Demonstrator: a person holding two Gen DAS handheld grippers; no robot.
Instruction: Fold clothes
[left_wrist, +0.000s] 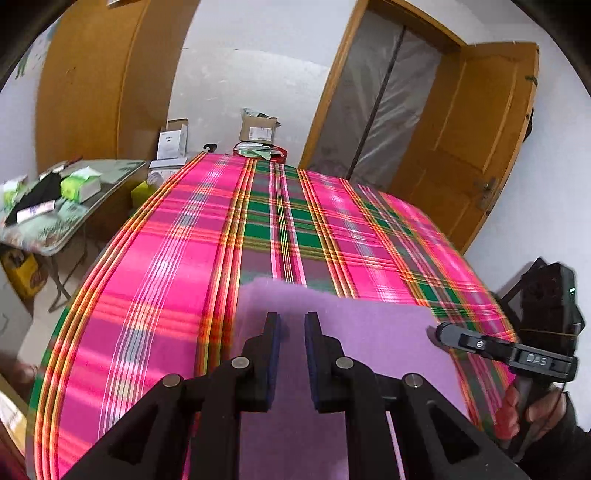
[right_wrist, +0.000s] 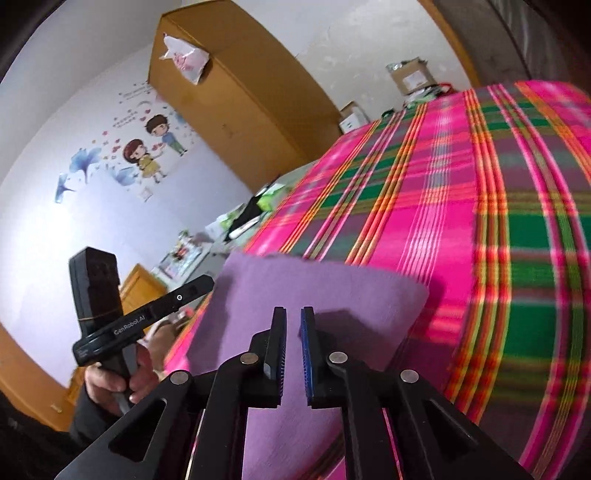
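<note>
Black jaws of our left gripper (left_wrist: 291, 325) stood slightly parted at the bottom centre of its frame, pinching nothing; our right gripper (right_wrist: 293, 325) looked the same. Beneath both, the purple cloth (left_wrist: 369, 332) lay flat on the plaid bedspread (left_wrist: 177, 258). We judged one fold finished; next we needed a fresh edge

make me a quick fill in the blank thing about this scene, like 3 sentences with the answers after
1. The purple cloth lies on a bedspread with a pink and green ____ pattern.
2. No cloth is pinched between the fingers of the left gripper; they stand slightly ____.
3. On the wall, near the wooden wardrobe, is a cartoon sticker of two ____.

Missing words: plaid; apart; children
</note>
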